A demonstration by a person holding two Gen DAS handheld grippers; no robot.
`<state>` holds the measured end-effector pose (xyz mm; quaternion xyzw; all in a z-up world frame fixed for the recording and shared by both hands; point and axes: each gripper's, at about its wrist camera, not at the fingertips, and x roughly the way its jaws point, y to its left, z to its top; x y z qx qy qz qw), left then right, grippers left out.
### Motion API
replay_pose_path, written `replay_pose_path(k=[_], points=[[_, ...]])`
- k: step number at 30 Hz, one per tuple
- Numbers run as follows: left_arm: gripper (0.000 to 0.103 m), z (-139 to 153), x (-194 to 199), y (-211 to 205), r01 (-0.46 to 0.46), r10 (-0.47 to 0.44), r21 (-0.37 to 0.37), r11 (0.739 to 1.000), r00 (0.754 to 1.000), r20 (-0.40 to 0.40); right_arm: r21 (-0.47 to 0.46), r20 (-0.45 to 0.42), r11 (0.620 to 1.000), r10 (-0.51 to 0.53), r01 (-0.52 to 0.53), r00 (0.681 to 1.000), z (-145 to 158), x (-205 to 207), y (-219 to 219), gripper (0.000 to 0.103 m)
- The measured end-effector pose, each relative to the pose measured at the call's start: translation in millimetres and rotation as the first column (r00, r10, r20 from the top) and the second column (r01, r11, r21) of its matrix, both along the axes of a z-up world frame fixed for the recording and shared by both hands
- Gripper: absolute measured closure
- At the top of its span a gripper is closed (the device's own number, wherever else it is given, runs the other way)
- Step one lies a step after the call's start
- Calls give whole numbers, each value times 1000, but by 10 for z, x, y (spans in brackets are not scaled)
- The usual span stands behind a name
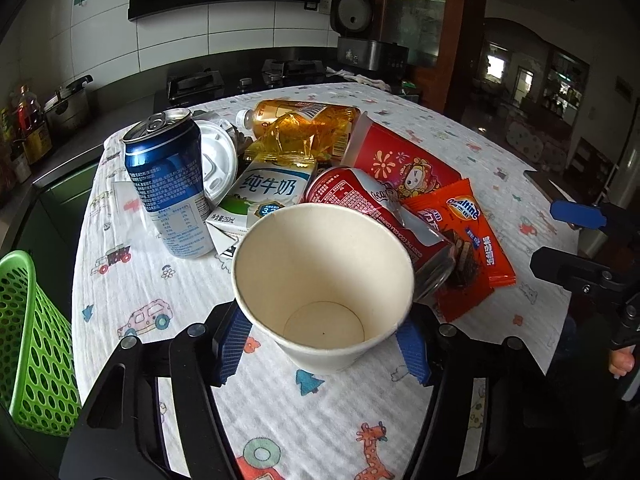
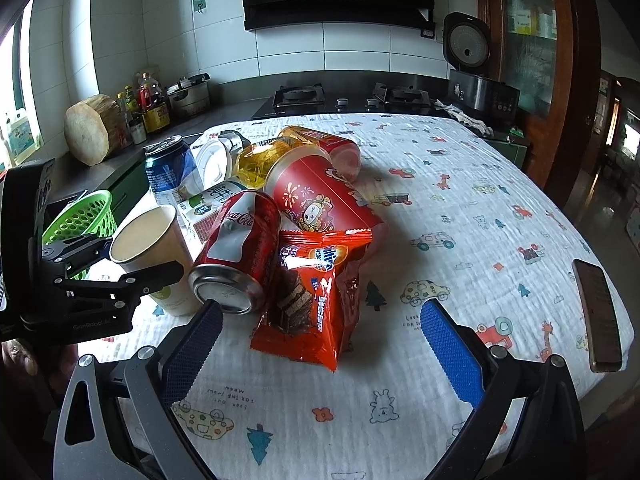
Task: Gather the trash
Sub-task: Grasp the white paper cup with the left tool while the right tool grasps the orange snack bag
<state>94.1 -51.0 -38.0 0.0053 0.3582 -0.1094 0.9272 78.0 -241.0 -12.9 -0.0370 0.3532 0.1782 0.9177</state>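
A white paper cup stands upright and empty on the patterned tablecloth. My left gripper is shut on the cup's lower wall, one blue pad on each side; in the right wrist view one finger crosses in front of the cup. Just behind it lie a dented red cola can, an orange snack wrapper, a milk carton and a standing blue can. My right gripper is open, hovering over the near end of the wrapper with nothing gripped.
A green perforated basket sits off the table's left edge. Further back in the pile are a red paper tub, a crushed yellow bottle and a white lid. A dark flat object lies near the table's right edge.
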Motion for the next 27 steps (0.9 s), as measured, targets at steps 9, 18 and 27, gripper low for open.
replay_pose_path(k=[9,18,27], points=[[40,125,-136,174,-37,38,-27,999,999,39,37,-58,999,4,-2,998,-163,145,-10,23],[40,295,-267,454,-99,101,-21,995,992,82,67,-122,998,4,4,992,-343,330,11,34],[40,385,-361,726,-163,164,-13,987,981,108,102,-155,994,-19,35,988,-454,459,-11,47]])
